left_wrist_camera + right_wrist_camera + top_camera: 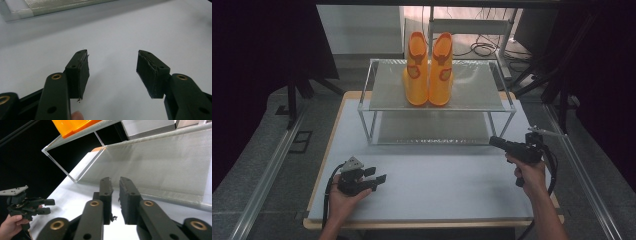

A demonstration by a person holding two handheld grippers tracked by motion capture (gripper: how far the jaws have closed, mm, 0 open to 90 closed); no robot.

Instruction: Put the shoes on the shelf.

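Observation:
A pair of orange rubber boots (428,70) stands upright on the top shelf of a glass-and-metal rack (477,90); their soles (72,125) show at the top of the right gripper view. My left gripper (378,175) rests low over the white table (437,185) at the front left, its jaws wide open (112,65) with only bare table between them. At the rack's front right corner my right gripper (493,141) points left toward the lower shelf (162,162). Its jaws (115,182) stand a narrow gap apart with nothing between them.
The rack takes up the back half of the table, with thin metal legs at its corners. Dark curtains and stand legs flank the table. Cables lie on the floor behind the rack. In the right gripper view the left gripper (46,206) shows in a hand at lower left.

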